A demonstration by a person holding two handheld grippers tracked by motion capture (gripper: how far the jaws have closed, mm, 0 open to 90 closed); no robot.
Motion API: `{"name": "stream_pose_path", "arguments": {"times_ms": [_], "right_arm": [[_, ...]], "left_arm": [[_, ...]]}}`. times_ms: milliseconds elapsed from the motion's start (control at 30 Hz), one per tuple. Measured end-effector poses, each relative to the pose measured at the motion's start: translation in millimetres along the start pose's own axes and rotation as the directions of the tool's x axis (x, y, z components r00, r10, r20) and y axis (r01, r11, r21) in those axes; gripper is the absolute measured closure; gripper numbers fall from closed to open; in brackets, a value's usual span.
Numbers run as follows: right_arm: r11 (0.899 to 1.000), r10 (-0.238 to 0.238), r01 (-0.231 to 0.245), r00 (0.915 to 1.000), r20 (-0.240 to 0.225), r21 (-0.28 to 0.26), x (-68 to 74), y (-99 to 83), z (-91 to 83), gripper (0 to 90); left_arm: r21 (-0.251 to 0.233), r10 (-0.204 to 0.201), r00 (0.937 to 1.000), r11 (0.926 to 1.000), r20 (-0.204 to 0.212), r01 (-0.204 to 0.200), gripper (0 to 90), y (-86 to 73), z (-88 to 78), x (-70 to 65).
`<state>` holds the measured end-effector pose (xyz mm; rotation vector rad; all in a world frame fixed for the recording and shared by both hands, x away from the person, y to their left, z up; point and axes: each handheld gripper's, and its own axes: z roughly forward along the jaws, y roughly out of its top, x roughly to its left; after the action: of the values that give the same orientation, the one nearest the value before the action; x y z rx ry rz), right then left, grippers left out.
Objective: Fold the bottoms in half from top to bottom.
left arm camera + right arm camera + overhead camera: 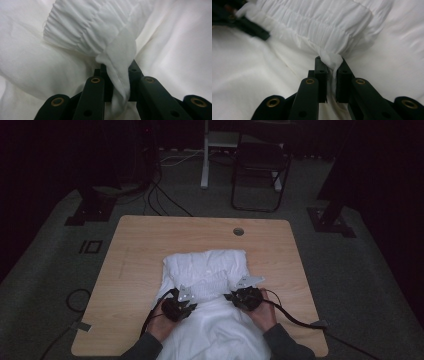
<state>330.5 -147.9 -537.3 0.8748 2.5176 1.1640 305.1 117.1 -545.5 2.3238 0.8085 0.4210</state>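
A white garment (pixel 207 265) with a gathered elastic band lies on the wooden table (pixel 135 245), and its near part hangs over the front edge toward the person. My left gripper (pixel 187 296) is shut on a fold of the cloth at the band's left end (pixel 117 68), with fabric (pixel 87 25) bunched above the jaws. My right gripper (pixel 240 291) is shut on the band's right end (pixel 329 62). The pleated band (pixel 317 22) stretches between them. The left gripper (pixel 249 27) also appears at the top left of the right gripper view.
A round cable hole (pixel 238 231) sits near the table's far edge. Bare wood lies left, right and beyond the garment. A dark chair (pixel 260 165) and a white stand (pixel 205 155) are on the floor behind the table, with cables (pixel 160 200) nearby.
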Motion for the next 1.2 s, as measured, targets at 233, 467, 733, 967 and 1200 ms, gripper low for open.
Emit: {"name": "stream_pose_path", "arguments": {"times_ms": [233, 467, 733, 967, 1200], "right_arm": [[0.996, 0.09, -0.09, 0.9959, -0.012, 0.013, 0.4, -2.7, 19.2, 80.8], [1.0, 0.01, -0.011, 0.9917, 0.128, 0.006, -28.5, 11.7, 42.1, 81.7], [0.999, 0.037, -0.04, 0.9936, 0.107, 0.03, -29.8, 30.1, 56.4, 82.0], [0.992, 0.125, -0.128, 0.9826, 0.138, 0.014, -62.9, 35.9, 61.9, 82.7], [0.991, 0.131, -0.13, 0.9865, 0.098, -0.011, -64.0, 36.6, 66.7, 82.4]], "left_arm": [[0.026, 0.044, 0.9947, 0.9988, -0.093, -0.042, 80.7, 12.3, 10.6, 24.6], [0.015, -0.021, 0.9949, 0.9996, -0.098, 0.023, 80.3, 29.5, 24.1, 29.9], [0.019, -0.066, 0.9854, 0.9974, -0.157, 0.069, 80.5, 40.5, 38.5, 70.4], [0.017, -0.005, 0.9932, 0.9998, -0.117, 0.007, 80.9, 42.6, 41.8, 59.6], [0.026, 0.01, 0.9825, 0.9997, -0.186, -0.006, 80.8, 55.7, 55.2, 84.1]]}}
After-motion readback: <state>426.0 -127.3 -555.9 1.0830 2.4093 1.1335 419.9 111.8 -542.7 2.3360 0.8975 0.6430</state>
